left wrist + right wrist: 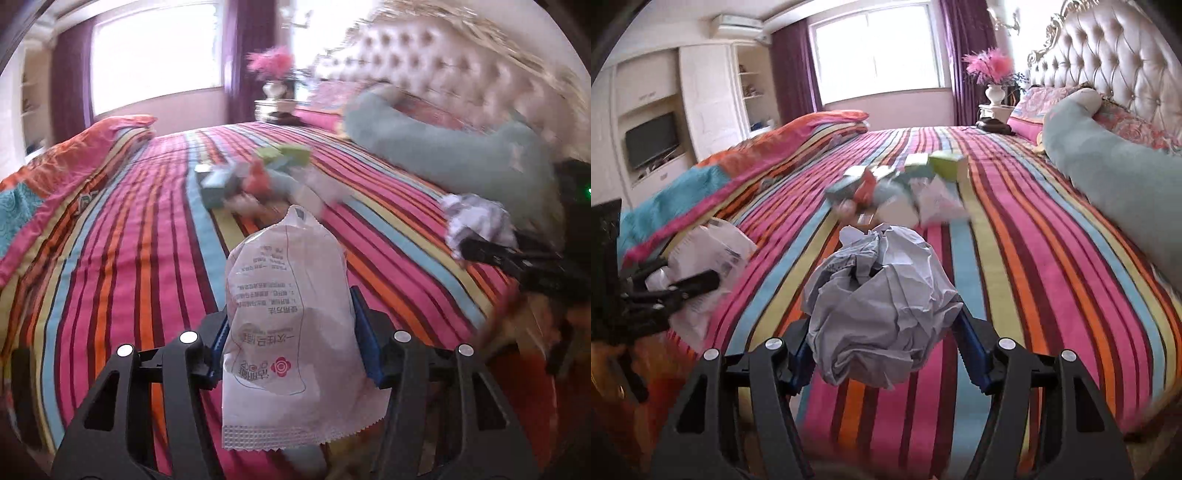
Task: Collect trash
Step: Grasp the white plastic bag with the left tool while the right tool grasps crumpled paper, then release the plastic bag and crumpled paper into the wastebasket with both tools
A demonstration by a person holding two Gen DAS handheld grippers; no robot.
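Holding a white packet (286, 332), my left gripper (291, 343) is clamped on it above the striped bedspread (129, 240); blurred litter pile (255, 181) ahead, teal pillow (454, 155) right. Right view: right gripper (882, 350) pinches crumpled paper (882, 310); pile (897, 184) beyond.

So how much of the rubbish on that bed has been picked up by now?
Two pieces are in hand: the left tongs grip a white printed plastic packet, the right tongs a crumpled grey paper ball. No bin shows, so nothing looks binned yet. Left to do: the heap of small boxes and wrappers in the middle of the striped bedspread.
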